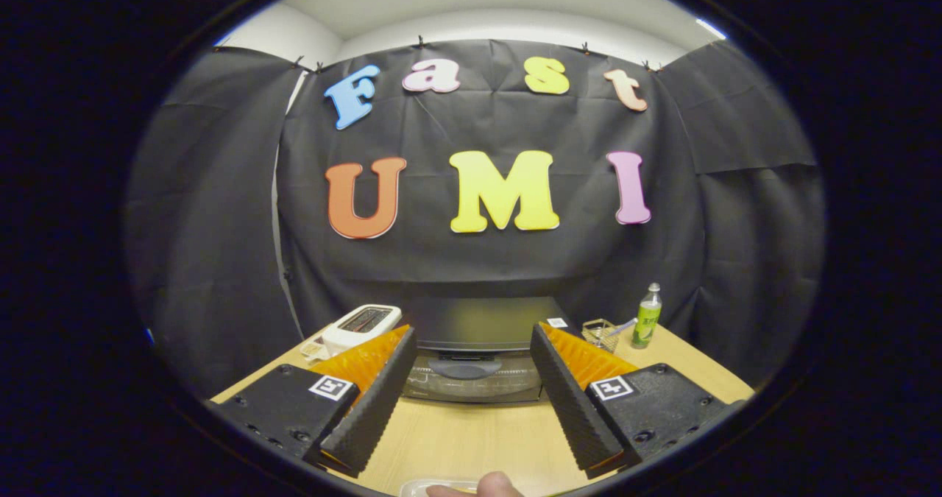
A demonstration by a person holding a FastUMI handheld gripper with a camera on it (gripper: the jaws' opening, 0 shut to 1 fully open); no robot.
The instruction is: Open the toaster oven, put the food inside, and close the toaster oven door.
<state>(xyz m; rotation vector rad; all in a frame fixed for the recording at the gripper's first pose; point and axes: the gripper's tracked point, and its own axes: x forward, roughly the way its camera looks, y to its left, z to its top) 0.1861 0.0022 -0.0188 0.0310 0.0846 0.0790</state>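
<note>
- The toaster oven (475,357) stands on a light wooden table (471,438), straight ahead of the gripper and framed between its two fingers; its dark top faces up and its glass door, with a curved handle (465,369) across the upper part, is closed.
- The gripper (472,339) is released: its fingers are spread wide apart with nothing between them, tips short of the oven's front corners and not touching it.
- At the near edge of the table, below the fingers, the rim of a clear plastic container (434,487) shows with a fingertip (494,485) of a person just beside it; what it holds cannot be made out.
- Left of the oven, partly behind the left finger, sits a white pop-up toaster (362,325) with a dark slot on top, and a small item beside it too unclear to name.
- Right of the oven stands a small wire basket (600,333) with something pale poking out, and beyond it an upright green bottle (647,316) with a white cap.
- Black cloth (221,224) hangs behind and to both sides of the table; above it are pale walls and ceiling (500,4).
</note>
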